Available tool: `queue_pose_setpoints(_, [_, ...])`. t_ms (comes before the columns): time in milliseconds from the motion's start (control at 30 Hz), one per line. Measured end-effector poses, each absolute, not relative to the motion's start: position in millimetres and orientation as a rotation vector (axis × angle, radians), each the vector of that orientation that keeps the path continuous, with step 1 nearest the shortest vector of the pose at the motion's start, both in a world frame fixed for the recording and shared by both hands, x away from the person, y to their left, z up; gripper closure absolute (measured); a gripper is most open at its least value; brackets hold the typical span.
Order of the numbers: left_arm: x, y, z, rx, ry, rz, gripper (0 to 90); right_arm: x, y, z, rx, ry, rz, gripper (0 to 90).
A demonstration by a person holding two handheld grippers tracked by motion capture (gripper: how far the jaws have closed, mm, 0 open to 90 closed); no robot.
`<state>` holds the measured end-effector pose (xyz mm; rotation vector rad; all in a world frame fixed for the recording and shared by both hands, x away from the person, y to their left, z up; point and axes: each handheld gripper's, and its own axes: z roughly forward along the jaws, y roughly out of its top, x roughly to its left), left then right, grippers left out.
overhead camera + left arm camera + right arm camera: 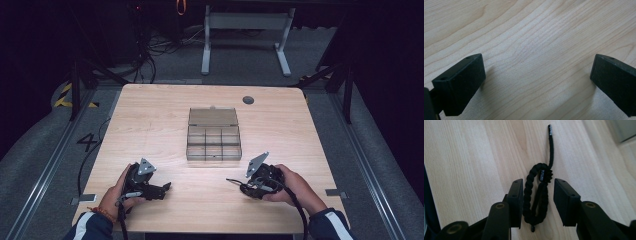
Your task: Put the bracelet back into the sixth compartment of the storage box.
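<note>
Right gripper view: right gripper (537,195) jaws half spread around black braided cord (536,195) lying on counter (469,157), apparently not yet pinched; left gripper (536,82) jaws spread wide over bare wood; compartment box (214,134) open ahead; pickup and stowing judged still to do.

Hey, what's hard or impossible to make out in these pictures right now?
- Compartment box, high view: too small and dim to tell what its compartments hold.
- Black braided cord, right gripper view: whether the right gripper pads press it is unclear.
- Left gripper, left gripper view: its body is cut off by the bottom edge.
</note>
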<state>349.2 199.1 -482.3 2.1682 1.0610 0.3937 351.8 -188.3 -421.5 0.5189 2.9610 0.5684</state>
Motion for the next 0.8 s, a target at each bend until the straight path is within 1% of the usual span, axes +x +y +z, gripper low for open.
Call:
queue_pose_setpoints(167, [349.2,199.1,-482.3,2.168,1.061,0.394,0.3,351.4,-182.6,-431.7,0.526,2.989,0.464,61.7])
queue_pose_setpoints(267, [349.3,199.1,-482.3,2.168,1.061,0.394,0.3,352.8,-183.2,-433.2,0.521,2.981,0.478,64.3])
queue_pose_setpoints(333, [349.2,199.2,-482.3,2.168,1.061,0.394,0.3,351.8,-183.4,-432.7,0.515,2.975,0.473,67.6])
queue_pose_setpoints(367, [349.2,199.2,-482.3,2.168,1.061,0.394,0.3,351.8,-183.4,-432.7,0.515,2.975,0.473,67.6])
queue_pose_setpoints(400, [349.2,199.2,-482.2,2.169,1.061,0.393,0.3,350.8,-183.7,-432.7,0.514,2.974,0.484,71.9])
queue_pose_setpoints(433, [349.2,199.2,-482.3,2.168,1.061,0.394,0.3,350.7,-184.1,-432.9,0.507,2.977,0.493,73.6])
queue_pose_setpoints(800, [349.2,199.1,-482.3,2.168,1.061,0.393,0.3,350.4,-190.2,-429.4,0.459,2.947,0.563,74.9])
